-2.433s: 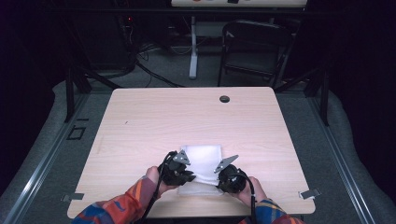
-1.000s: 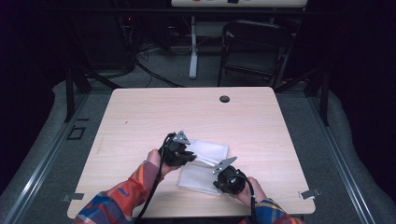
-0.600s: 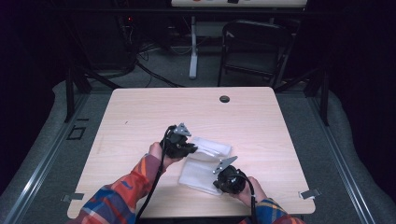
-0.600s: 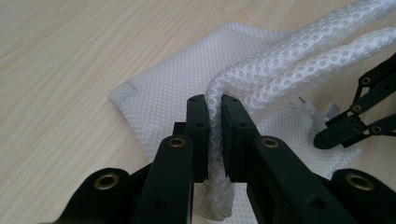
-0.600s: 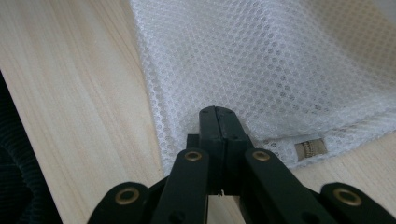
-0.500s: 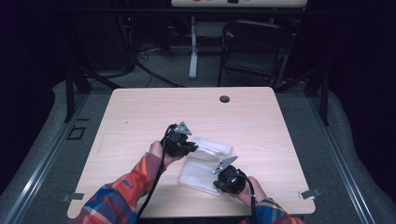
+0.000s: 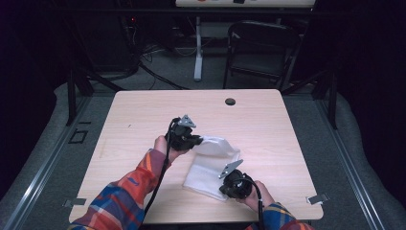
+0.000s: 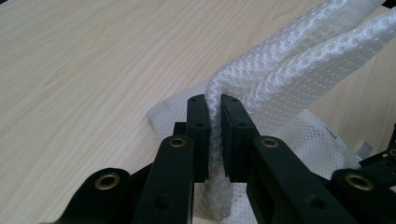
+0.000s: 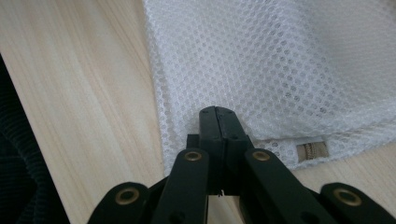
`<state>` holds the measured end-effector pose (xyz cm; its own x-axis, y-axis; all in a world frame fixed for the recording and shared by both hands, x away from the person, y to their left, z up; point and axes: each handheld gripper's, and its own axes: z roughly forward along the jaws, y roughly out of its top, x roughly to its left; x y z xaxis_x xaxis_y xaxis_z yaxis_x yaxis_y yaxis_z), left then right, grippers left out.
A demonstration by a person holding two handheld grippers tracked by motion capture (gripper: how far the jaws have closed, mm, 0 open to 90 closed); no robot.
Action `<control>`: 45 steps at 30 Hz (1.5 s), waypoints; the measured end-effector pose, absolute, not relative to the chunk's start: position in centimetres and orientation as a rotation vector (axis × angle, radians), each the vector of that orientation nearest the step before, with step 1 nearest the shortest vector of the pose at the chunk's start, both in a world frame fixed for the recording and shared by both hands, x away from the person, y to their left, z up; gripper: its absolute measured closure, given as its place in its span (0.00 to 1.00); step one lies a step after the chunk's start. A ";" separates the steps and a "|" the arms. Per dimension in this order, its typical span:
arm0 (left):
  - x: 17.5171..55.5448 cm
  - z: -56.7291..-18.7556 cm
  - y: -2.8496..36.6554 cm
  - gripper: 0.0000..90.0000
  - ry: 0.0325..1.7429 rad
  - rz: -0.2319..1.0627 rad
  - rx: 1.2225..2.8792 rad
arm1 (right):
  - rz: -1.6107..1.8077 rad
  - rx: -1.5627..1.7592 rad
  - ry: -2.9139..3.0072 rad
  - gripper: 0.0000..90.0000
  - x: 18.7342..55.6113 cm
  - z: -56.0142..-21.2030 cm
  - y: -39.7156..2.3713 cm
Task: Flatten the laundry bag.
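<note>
A: Dark room, grey carpet, a chair at the back, and one pale wooden table under the light. There's a small round hole near its far edge.

B: And a white mesh bag lying toward the near side, a bit right of the middle?

A: Yes. Most of it lies flat on the wood. The far end is folded over and lifted off the surface.

B: Who's lifting it?

A: The left gripper. In its own view the jaws are clamped on a bunched fold of the mesh, pads pressed against it from both sides, and two thick rolls of it run away up to the right.

B: The person's sleeve is plaid, orange and blue. That arm reaches in from the lower left.

A: Right, with a black cable trailing back along it.

B: And the other one?

A: The right gripper sits at the bag's near corner, low on the table. Its jaws are pinched together on the hem of the bag. A little tan tag lies on the hem just beside them.

B: So both ends are gripped.

A: One raised, one down on the wood.
</note>
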<state>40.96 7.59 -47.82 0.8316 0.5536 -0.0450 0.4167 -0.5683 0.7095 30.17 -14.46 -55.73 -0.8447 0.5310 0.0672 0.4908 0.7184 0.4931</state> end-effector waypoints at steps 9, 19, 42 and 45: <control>41.5 -47.4 7.6 0.93 0.717 0.240 2.239 | 0.767 0.872 2.865 1.00 30.3 -55.9 -14.8; 41.5 -46.1 8.1 0.93 0.745 0.309 2.224 | 0.725 0.818 2.869 1.00 30.1 -55.7 -14.5; 42.5 -44.7 8.3 0.93 0.822 0.396 2.242 | 0.638 0.794 2.920 1.00 30.1 -55.3 -15.5; 42.7 -44.6 8.0 0.92 0.812 0.436 2.253 | 0.655 0.811 2.919 1.00 30.2 -55.4 -15.7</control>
